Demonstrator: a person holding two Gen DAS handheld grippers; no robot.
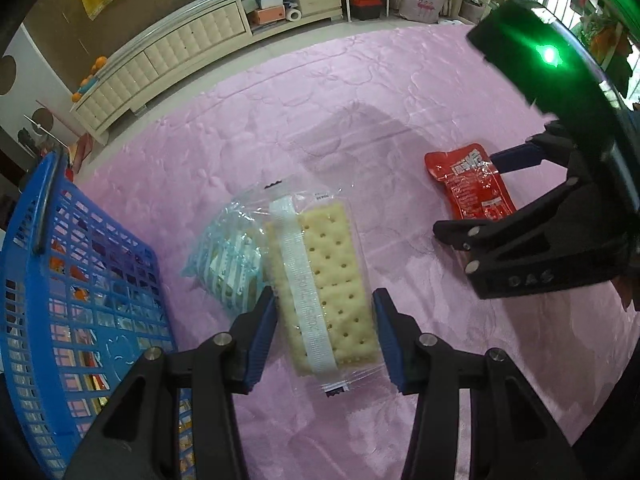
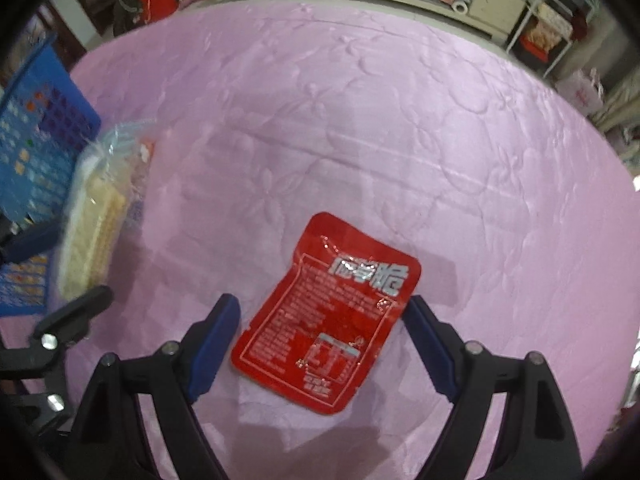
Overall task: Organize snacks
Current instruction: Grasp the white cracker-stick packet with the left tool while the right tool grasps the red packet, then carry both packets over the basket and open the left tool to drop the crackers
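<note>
A clear pack of pale crackers (image 1: 324,284) lies on the pink cloth. My left gripper (image 1: 326,334) is open, one finger on each side of the pack's near end, not pressing it. A light blue-striped snack bag (image 1: 226,264) lies just left of the crackers. A red foil snack packet (image 2: 330,318) lies flat between the fingers of my open right gripper (image 2: 322,340). The packet also shows in the left wrist view (image 1: 472,186), with the right gripper (image 1: 484,196) over it. The crackers appear blurred in the right wrist view (image 2: 94,232).
A blue plastic basket (image 1: 60,280) holding several snacks stands at the left edge of the cloth, also in the right wrist view (image 2: 36,120). A cream cabinet (image 1: 192,44) and shelves stand beyond the cloth.
</note>
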